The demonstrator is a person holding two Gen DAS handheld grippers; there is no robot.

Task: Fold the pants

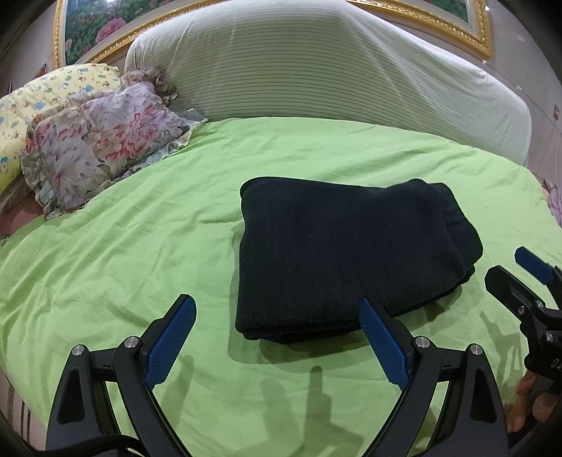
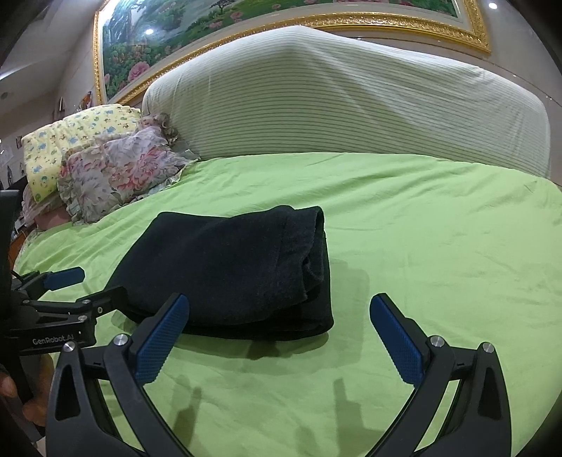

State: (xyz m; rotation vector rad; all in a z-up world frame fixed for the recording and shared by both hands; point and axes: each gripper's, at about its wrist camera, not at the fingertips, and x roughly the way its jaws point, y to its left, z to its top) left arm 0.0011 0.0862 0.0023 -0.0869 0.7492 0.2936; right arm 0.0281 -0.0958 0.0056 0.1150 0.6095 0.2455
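Note:
Dark navy pants [image 1: 344, 253] lie folded into a thick rectangle on the green bedsheet [image 1: 140, 246]. They also show in the right wrist view [image 2: 239, 270], with the stacked fold edges on their right side. My left gripper [image 1: 277, 309] is open and empty, just in front of the pants' near edge. My right gripper [image 2: 279, 309] is open and empty, near the pants' front right corner. Each gripper shows at the edge of the other's view: the right one [image 1: 516, 270] and the left one [image 2: 91, 284].
A floral pillow [image 1: 102, 147] and a yellow patterned pillow [image 1: 52, 91] lie at the back left. A large striped white cushion [image 1: 316, 63] stands against the wall behind the bed, under a gold-framed painting [image 2: 210, 31]. Green sheet [image 2: 439, 246] stretches right of the pants.

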